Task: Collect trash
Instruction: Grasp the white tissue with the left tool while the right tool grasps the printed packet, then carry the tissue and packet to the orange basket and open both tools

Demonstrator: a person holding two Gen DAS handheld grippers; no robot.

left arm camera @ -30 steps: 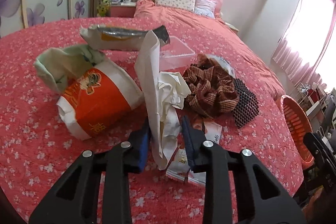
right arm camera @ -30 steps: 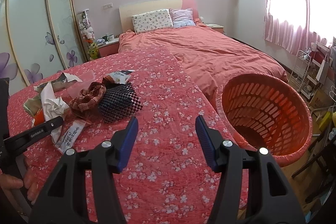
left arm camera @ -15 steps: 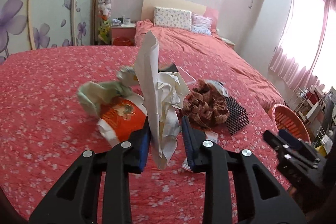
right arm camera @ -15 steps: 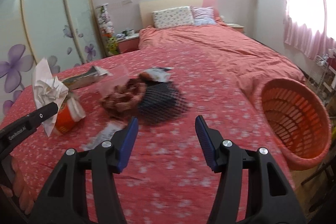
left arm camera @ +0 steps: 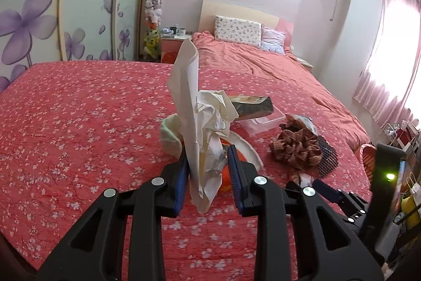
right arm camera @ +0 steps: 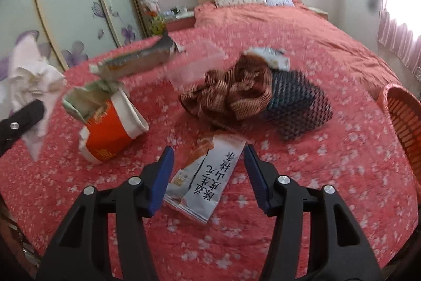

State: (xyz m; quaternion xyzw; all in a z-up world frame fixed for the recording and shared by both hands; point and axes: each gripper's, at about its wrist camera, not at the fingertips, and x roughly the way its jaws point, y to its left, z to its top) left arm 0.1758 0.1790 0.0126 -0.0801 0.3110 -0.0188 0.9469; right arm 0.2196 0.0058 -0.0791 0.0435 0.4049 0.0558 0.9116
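Note:
My left gripper [left arm camera: 208,175] is shut on a crumpled white paper [left arm camera: 200,123] and holds it up above the red floral bedspread; the paper also shows in the right wrist view [right arm camera: 31,80]. My right gripper [right arm camera: 208,175] is open, its jaws either side of a white snack wrapper [right arm camera: 210,181] lying flat on the spread. An orange and white paper cup [right arm camera: 110,131] lies on its side to the left. The orange trash basket [right arm camera: 405,123] stands at the right edge of the bed.
A brown striped cloth [right arm camera: 231,94], a black mesh pad [right arm camera: 297,102], a clear plastic box [right arm camera: 194,67] and a flattened foil bag [right arm camera: 139,59] lie behind the wrapper. Pillows [left arm camera: 238,30] and the headboard are at the far end, a wardrobe on the left.
My left gripper has lifted the white paper up and back from the pile. My right gripper has swung left from the basket and come down over the snack wrapper.

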